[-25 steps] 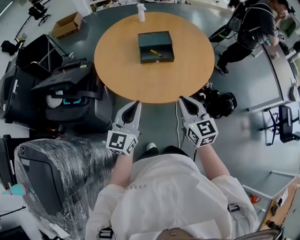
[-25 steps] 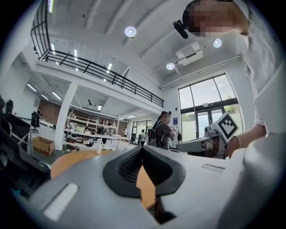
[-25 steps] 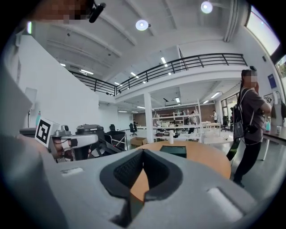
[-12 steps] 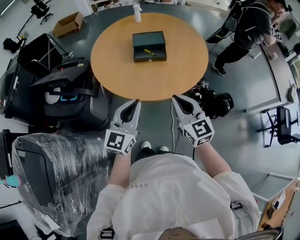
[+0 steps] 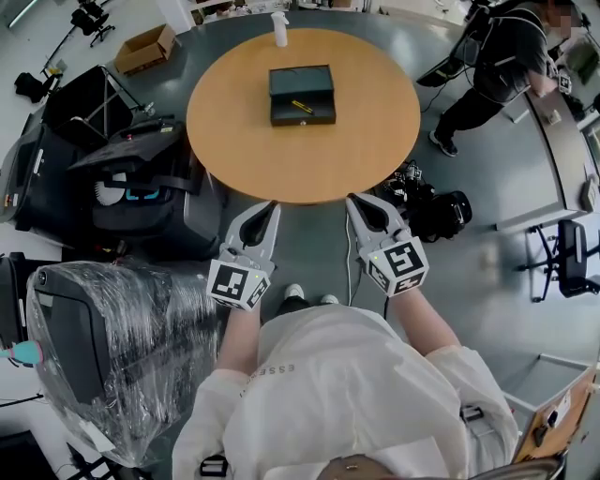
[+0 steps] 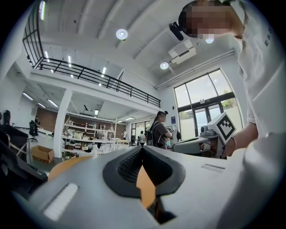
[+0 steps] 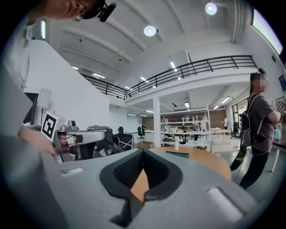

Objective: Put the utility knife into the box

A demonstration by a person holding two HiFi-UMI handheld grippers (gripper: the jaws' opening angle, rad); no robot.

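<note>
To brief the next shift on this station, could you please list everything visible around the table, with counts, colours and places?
Table: one, round, light wood, ahead of the person.
Box: one, dark, open, near the table's middle.
Utility knife: one, yellow, lying inside the box.
Bottle: one, white, upright at the table's far edge.
Cardboard box: one, brown, open, on the floor far left.
Chair: one, dark, wrapped in clear plastic, near left.
Bystander: one, dark clothes, far right.
Left tool: one, grey, shut and empty, short of the table.
Right tool: one, grey, shut and empty, beside the left tool.
</note>
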